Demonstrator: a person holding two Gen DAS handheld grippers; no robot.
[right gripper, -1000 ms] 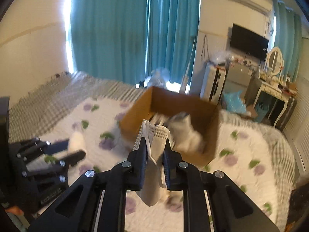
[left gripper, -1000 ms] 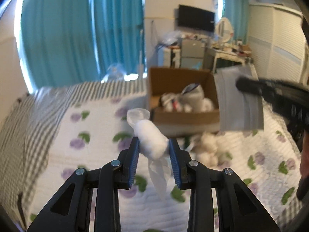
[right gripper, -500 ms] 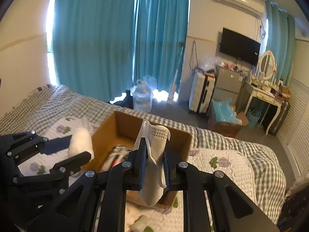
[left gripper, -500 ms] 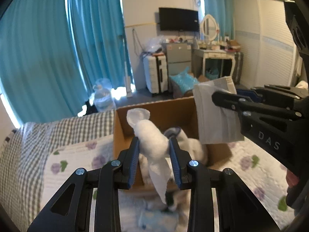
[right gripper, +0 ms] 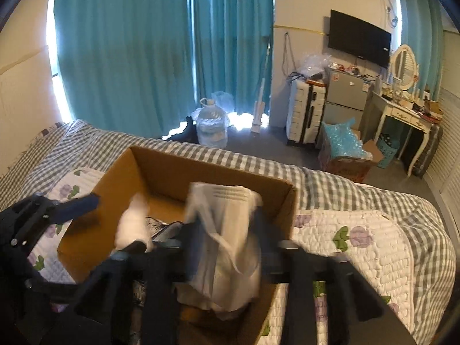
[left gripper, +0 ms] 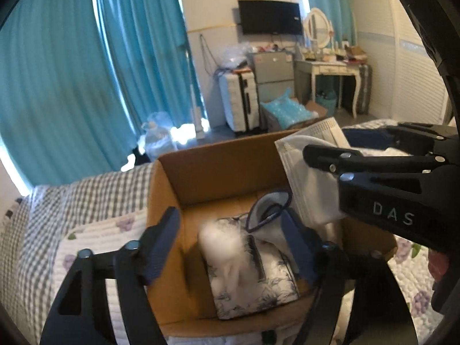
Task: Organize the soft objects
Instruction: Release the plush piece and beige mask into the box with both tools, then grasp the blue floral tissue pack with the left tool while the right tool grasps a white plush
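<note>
Cotton wad (left gripper: 222, 240) loose above box (left gripper: 212, 166); left claw (left gripper: 233, 241) spread.

Brown cardboard box (left gripper: 201, 172) sits on grey-white checked bedspread (right gripper: 258, 161) and white quilt (right gripper: 373, 244) with purple flowers; teal curtains (right gripper: 129, 57) behind.

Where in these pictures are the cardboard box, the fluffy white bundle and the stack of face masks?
cardboard box (left gripper: 218, 169), left wrist view, inner back wall.
fluffy white bundle (left gripper: 222, 243), left wrist view, its blurred middle.
stack of face masks (right gripper: 227, 230), right wrist view, front face.
</note>
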